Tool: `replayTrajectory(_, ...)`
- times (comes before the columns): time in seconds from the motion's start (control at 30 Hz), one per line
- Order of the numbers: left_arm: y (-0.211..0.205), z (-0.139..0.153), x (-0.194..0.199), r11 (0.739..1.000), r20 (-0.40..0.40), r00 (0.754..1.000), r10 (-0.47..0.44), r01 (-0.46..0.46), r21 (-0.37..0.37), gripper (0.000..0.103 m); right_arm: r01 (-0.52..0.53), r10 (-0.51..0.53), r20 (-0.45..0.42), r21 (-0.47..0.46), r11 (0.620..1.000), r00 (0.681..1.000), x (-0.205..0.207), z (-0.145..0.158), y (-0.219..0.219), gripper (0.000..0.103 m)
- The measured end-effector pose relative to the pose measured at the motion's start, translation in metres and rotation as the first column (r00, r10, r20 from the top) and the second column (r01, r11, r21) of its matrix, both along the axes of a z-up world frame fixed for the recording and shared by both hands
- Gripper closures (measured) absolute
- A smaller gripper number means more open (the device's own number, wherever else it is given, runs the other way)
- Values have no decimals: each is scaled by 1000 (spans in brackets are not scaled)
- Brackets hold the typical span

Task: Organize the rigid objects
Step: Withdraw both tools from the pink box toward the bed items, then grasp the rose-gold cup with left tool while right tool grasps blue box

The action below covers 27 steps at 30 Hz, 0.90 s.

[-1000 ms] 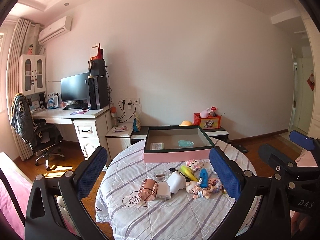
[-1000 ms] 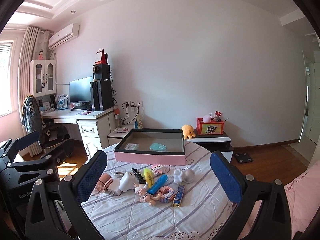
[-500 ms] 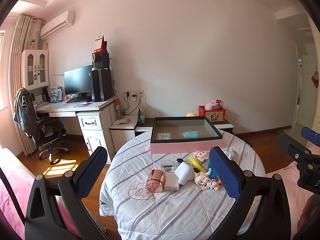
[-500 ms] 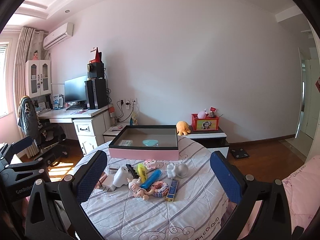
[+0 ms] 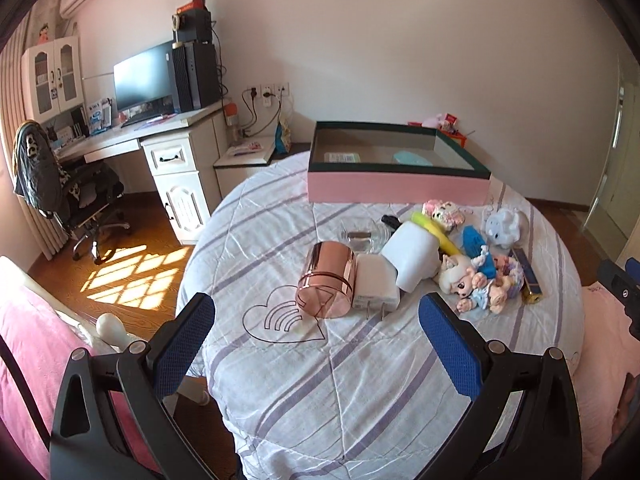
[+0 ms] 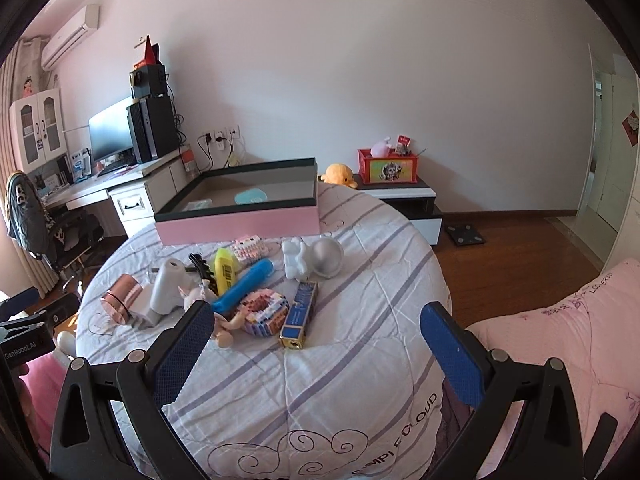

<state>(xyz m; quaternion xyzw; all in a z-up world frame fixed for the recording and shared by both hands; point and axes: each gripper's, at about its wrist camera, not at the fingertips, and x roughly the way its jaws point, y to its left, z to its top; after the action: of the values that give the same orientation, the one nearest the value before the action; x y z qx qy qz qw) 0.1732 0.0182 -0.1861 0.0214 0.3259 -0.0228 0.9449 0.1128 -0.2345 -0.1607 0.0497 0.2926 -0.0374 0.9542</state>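
while my left gripper (image 5: 316, 344) hangs spread and empty, the rose-gold tin (image 5: 326, 284) lies on its side just beyond its fingertips, touching the white charger (image 5: 376, 286). my right gripper (image 6: 316, 340) is spread too, the blue-and-gold box (image 6: 299, 314) just ahead, the pink box (image 6: 240, 222) farther on.

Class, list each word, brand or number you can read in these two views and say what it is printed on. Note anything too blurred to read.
"GenRoboLAI", partly cut off: on the left gripper.
"...MPI F CLOUD", start hidden: on the quilt.
Yellow tube barcode, blue box, card in the pink box: too blurred.
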Motion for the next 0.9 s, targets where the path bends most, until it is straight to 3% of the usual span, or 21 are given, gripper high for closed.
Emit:
replayTrajectory(0.13,-10,-18,18,1000,-42,999,-6,7,29,0,8,-7,-63,13,1000,998,15,-23,-9,0)
replayTrajectory(0.4,16,-38,61,995,-96,991,94,-90,38,0,24,-21,-115,24,999,993,37,-42,-20,0)
replayTrajectory(0.5,15,-48,72,998,-128,990,59,-58,14,0,29,-24,-131,30,999,991,44,-48,-22,0)
replayTrajectory(0.73,21,-51,96,999,-121,992,31,-35,-29,1,28,-24,-162,24,999,986,58,-57,-20,0)
replayTrajectory(0.8,23,-55,101,999,-144,989,15,-20,-34,21,26,-23,-175,14,1000,984,62,-60,-18,0)
replayTrajectory(0.87,25,-64,105,1000,-180,983,24,-27,-13,33,22,-19,-194,12,1000,981,67,-63,-17,0)
replayTrajectory(0.9,26,-66,103,1000,-165,986,24,-24,0,34,14,-9,-197,21,1000,980,69,-65,-17,0)
